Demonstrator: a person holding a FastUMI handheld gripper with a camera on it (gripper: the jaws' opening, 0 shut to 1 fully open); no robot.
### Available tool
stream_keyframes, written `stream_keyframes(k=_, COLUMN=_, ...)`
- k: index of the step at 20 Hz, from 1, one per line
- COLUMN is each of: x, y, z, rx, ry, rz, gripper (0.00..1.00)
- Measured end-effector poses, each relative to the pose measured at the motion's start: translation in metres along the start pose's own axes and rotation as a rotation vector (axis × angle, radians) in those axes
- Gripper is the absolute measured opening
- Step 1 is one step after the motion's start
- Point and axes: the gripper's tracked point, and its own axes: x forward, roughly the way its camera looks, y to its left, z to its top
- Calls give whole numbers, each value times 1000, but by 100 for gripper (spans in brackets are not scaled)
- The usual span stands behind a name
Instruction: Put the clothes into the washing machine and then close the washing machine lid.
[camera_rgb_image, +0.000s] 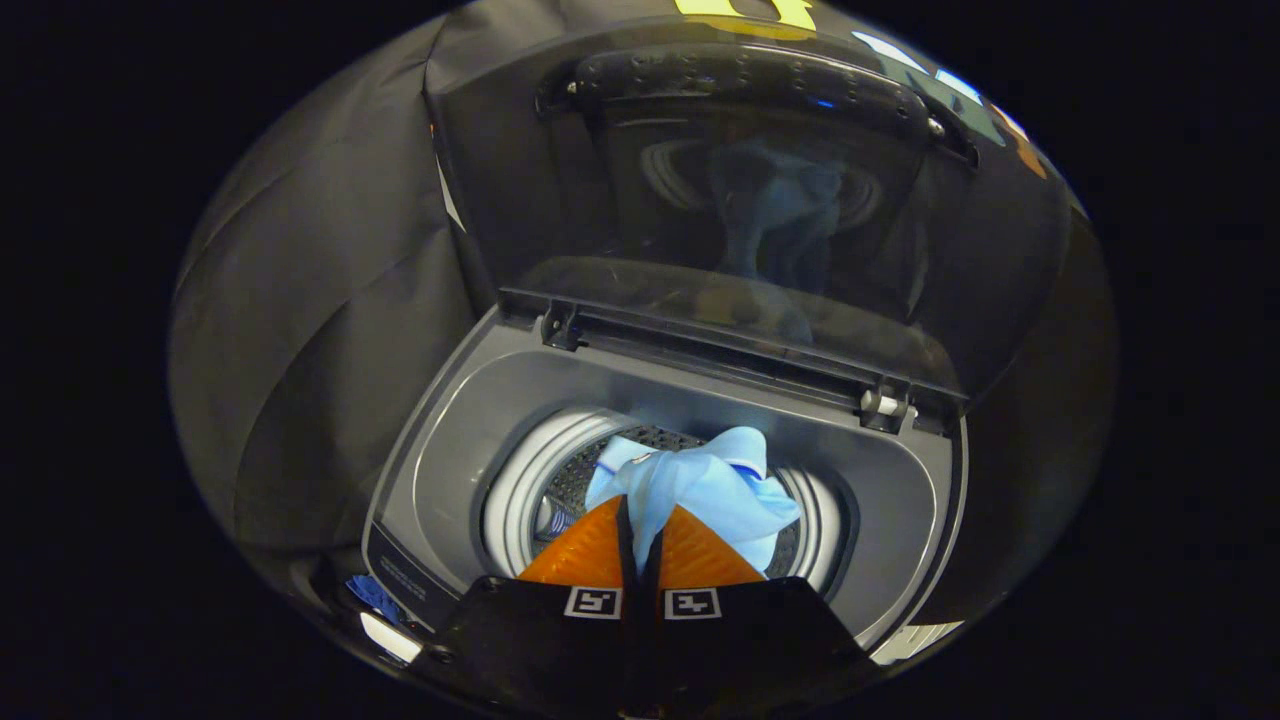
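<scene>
The gripper (640, 545) pointed down into the open top of the washing machine (440, 450), its two fingers (590, 550) drawn together with a fold of light blue clothing (700, 485) pinched between them. The cloth rose from the narrow gap at the fingertips and bunched just ahead of them, hanging over the mouth of the drum (520, 490). How far the garment reached down into the drum was hidden by the fingers and by the cloth itself. Through a gap on the left, part of the perforated drum wall showed, with a small dark blue patch too unclear to name.

Beyond the clothing, the lid (700, 200) stood raised on its hinges (885, 405) at the back of the tub opening. Its dark glossy panel carried a dim reflection of the blue cloth and the drum rings. A handle bar (760, 85) ran across the lid's far edge.

A small label (400, 578) sat on the machine's near left rim, its writing too small to read.
</scene>
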Motion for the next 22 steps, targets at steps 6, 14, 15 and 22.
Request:
stream_keyframes(k=6, x=5, y=-6, z=10, rx=18, ry=-8, rz=-13, gripper=96)
stream_keyframes(k=14, x=-16, y=-7, z=42, rx=-9, ry=-85, rz=-13, gripper=96)
stream_keyframes(k=15, x=-22, y=-4, z=52, rx=-20, ry=-110, rz=-5, gripper=96)
stream_keyframes(k=22, x=-86, y=26, z=144, rx=-1, ry=-311, rz=64, gripper=97)
